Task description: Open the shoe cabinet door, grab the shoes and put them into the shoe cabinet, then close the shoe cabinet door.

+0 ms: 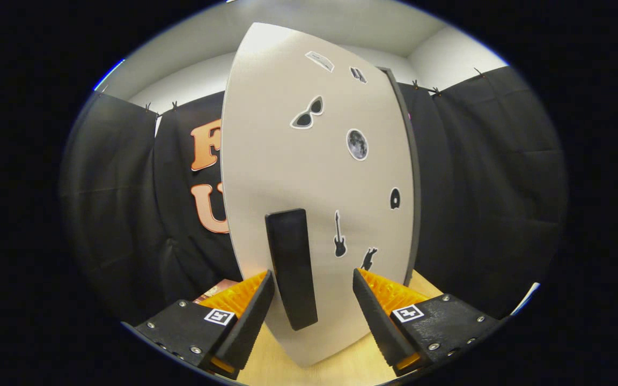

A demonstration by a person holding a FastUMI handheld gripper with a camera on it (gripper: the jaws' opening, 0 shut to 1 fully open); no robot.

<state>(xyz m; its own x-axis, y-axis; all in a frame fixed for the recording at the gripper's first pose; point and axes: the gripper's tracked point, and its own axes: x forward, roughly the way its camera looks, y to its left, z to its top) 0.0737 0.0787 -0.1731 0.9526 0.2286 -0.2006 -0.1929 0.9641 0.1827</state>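
Gripper (313, 292) at bottom centre of the frame, fingers spread apart. Left finger (252, 316) touching or just beside the handle's left edge; right finger (376, 316) well clear of it, with bare door between. No clamp on anything.

Handle (291, 265) between the fingers, nearer the left one: dark, upright bar, tilted slightly, on the lower middle of the door.

Door (287, 161) filling the centre, pale, bulged by the lens, lower tip reaching down between the fingers. Stickers across its right half: sunglasses (307, 113) upper centre, moon (357, 143) below and right of them, guitar (339, 235) just right of the handle, a small dark oval (395, 198) near the right edge, two more near the top, too small to tell.

Cabinet edge (413, 177) as a dark strip along the door's right side.

Floor (341, 367) light wood, lower centre under the door tip.

Black cloth (475, 187) left and right beyond the door. White wall (448, 53) above, top of the frame.
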